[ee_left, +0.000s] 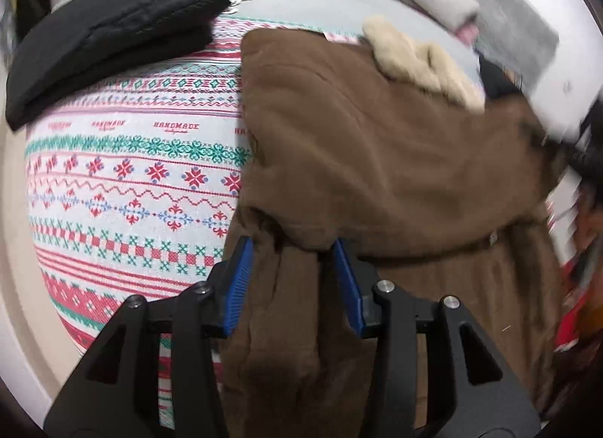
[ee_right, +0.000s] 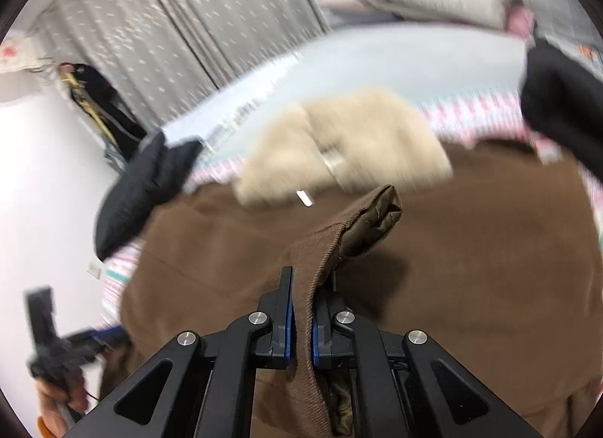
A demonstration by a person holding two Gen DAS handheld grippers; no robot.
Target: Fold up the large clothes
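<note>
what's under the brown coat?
The brown fleece-collared coat lies on a patterned red, green and white woven cloth, which shows beside it. Whatever else sits beneath the coat is covered. A folded black garment rests on the same cloth.

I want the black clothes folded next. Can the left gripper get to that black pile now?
Probably not yet. The left gripper has brown coat fabric between its fingers. The folded black clothes lie apart across the patterned cloth, nothing blocking them.
</note>
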